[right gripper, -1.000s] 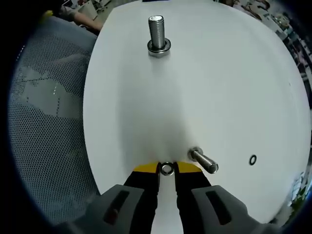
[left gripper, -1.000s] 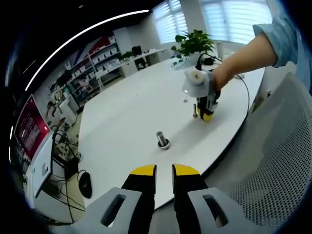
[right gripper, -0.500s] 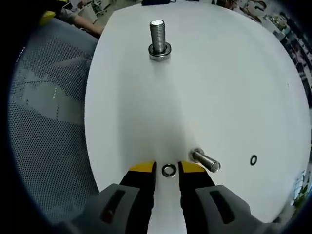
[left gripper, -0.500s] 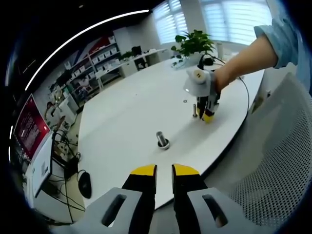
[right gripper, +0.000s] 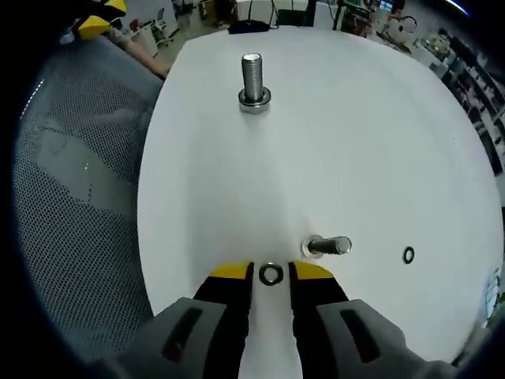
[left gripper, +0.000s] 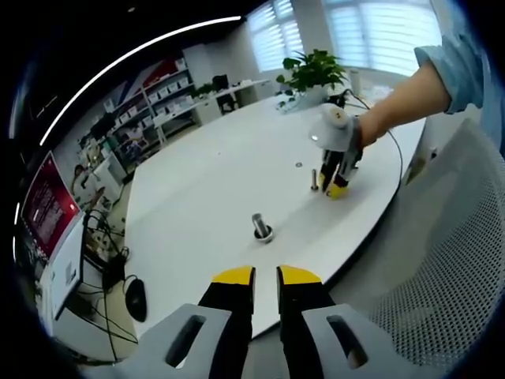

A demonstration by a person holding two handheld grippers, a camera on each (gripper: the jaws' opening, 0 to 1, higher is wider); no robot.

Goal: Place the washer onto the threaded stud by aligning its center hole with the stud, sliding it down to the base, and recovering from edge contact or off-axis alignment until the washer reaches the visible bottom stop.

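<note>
Between the parted right tongs (right gripper: 271,272), the washer (right gripper: 271,274) lies flat, unclamped.

An open-plan office: a long white table (left gripper: 205,189), storage shelves (left gripper: 158,99), a monitor (left gripper: 49,207), mesh chair (left gripper: 442,260) and blinds (left gripper: 371,31).

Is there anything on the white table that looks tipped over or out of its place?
Yes. A bolt lies on its side beside the right tool, whereas the threaded stud stands upright.
</note>
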